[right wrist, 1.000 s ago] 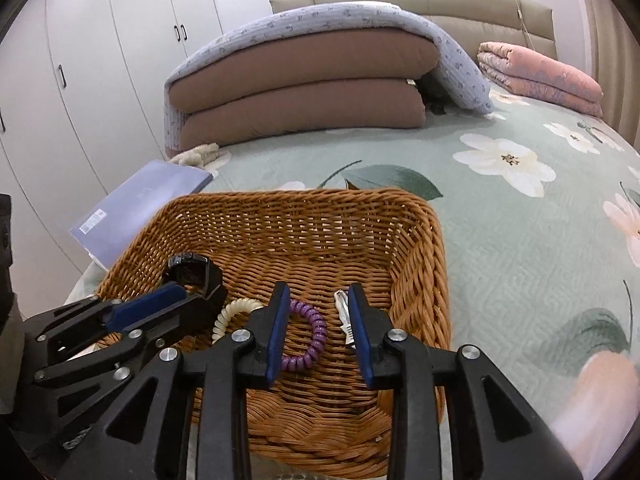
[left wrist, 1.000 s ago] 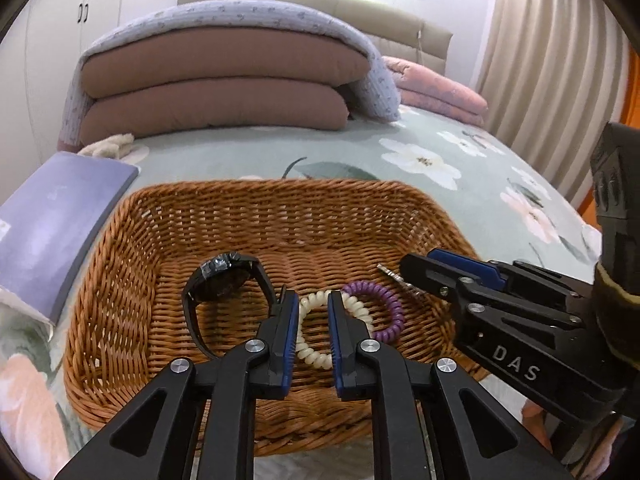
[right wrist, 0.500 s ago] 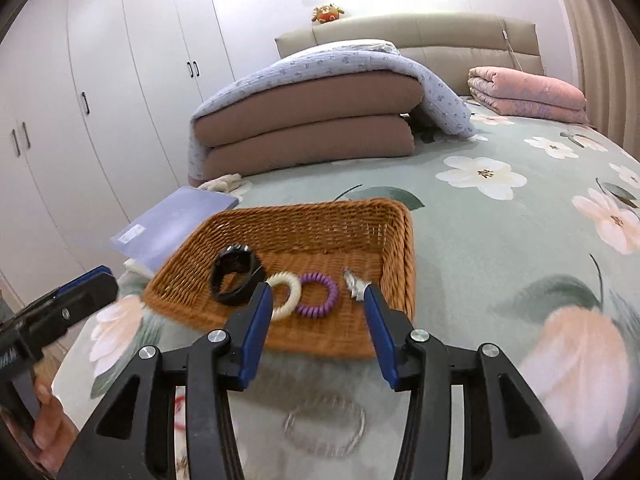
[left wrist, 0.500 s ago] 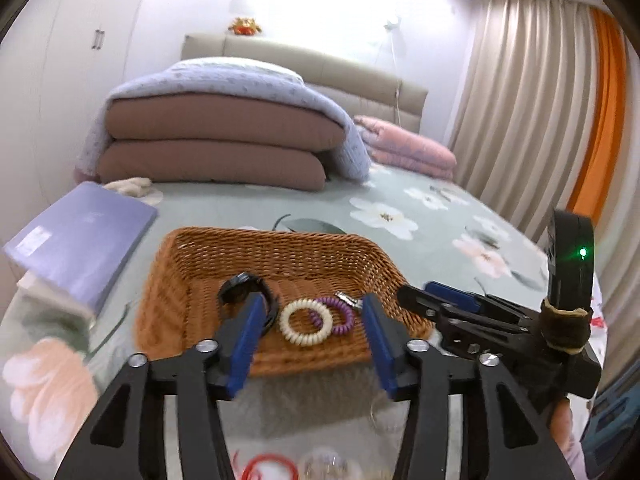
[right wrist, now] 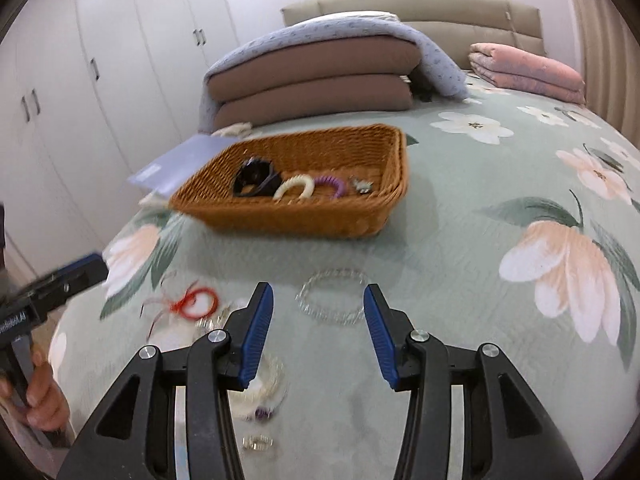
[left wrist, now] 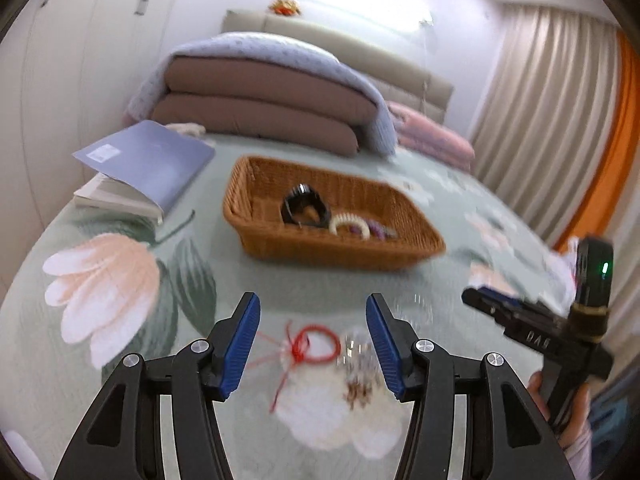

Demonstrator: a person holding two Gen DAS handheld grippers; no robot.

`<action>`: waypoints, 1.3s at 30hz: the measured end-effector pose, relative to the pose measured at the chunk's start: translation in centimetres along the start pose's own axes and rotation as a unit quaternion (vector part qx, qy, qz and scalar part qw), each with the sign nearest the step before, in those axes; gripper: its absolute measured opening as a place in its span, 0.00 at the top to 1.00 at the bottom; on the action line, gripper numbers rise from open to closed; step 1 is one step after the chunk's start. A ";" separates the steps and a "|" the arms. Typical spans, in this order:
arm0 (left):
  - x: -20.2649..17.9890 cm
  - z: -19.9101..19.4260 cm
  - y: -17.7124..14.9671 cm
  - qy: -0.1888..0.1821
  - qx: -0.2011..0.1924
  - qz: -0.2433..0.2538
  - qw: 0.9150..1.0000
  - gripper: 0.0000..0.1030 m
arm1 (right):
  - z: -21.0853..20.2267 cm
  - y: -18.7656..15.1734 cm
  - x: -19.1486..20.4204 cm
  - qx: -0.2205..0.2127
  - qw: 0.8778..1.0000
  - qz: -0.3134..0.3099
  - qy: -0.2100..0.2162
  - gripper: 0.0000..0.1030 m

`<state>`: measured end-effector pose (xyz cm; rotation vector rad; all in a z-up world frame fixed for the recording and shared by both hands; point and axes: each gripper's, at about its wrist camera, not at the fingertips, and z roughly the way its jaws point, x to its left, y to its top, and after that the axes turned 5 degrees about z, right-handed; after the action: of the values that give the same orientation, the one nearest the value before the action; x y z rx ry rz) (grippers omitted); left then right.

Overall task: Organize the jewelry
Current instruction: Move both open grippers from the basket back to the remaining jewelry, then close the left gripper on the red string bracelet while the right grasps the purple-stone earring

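Observation:
A wicker basket (left wrist: 400, 248) (right wrist: 280, 220) on the bed holds a black watch (left wrist: 302, 206) (right wrist: 254, 178), a cream coil bracelet (left wrist: 348, 224) (right wrist: 296, 186), a purple coil bracelet (right wrist: 332, 184) and a small silver piece (right wrist: 360, 186). My left gripper (left wrist: 312, 336) is open and empty above a red string bracelet (left wrist: 318, 344) (right wrist: 198, 302) on the cover. My right gripper (right wrist: 318, 328) is open and empty just short of a clear bead bracelet (right wrist: 332, 296). More small pieces (right wrist: 260, 442) lie below it.
A blue book (left wrist: 148, 164) lies left of the basket. Folded brown quilts (right wrist: 320, 80) and a pink blanket (right wrist: 528, 72) sit at the bed's head. White wardrobes (right wrist: 100, 80) stand left, curtains (left wrist: 552, 120) right. The right gripper body (left wrist: 536, 332) shows beside the left one.
Both grippers have pulled back from the basket toward the near bed edge and opened wide. The loose bracelets on the cover have come into view under them.

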<state>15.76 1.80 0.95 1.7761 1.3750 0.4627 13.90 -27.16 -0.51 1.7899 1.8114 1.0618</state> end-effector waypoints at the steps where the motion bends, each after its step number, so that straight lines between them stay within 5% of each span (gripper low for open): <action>1: -0.2 0.0 0.0 0.001 0.002 0.007 1.000 0.45 | -0.1 -0.4 0.2 0.005 1.000 -0.007 0.002 0.51; 6: 0.0 -0.4 -0.9 -0.026 0.011 0.001 1.000 0.45 | 0.2 -3.0 1.5 0.049 0.998 -0.028 0.029 0.52; 18: 0.6 0.8 -1.4 -0.002 0.029 -0.016 0.999 0.45 | 1.7 -6.2 2.4 0.116 0.992 -0.030 0.045 0.55; 25: 0.7 2.1 -1.6 0.045 0.039 -0.009 0.998 0.45 | 2.5 -7.1 4.6 0.101 0.991 -0.081 -0.033 0.74; 27: 1.2 2.8 -1.8 0.059 0.048 -0.011 0.997 0.45 | 2.5 -7.2 4.8 0.102 0.990 -0.094 -0.038 0.87; 39: 3.3 5.4 -2.2 0.042 0.083 -0.052 0.994 0.45 | 1.7 -6.5 2.7 0.085 0.988 -0.094 -0.084 0.90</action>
<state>19.29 2.94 -4.60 1.8247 1.5968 0.3793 10.39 -23.50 -5.70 1.7037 1.9686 0.6820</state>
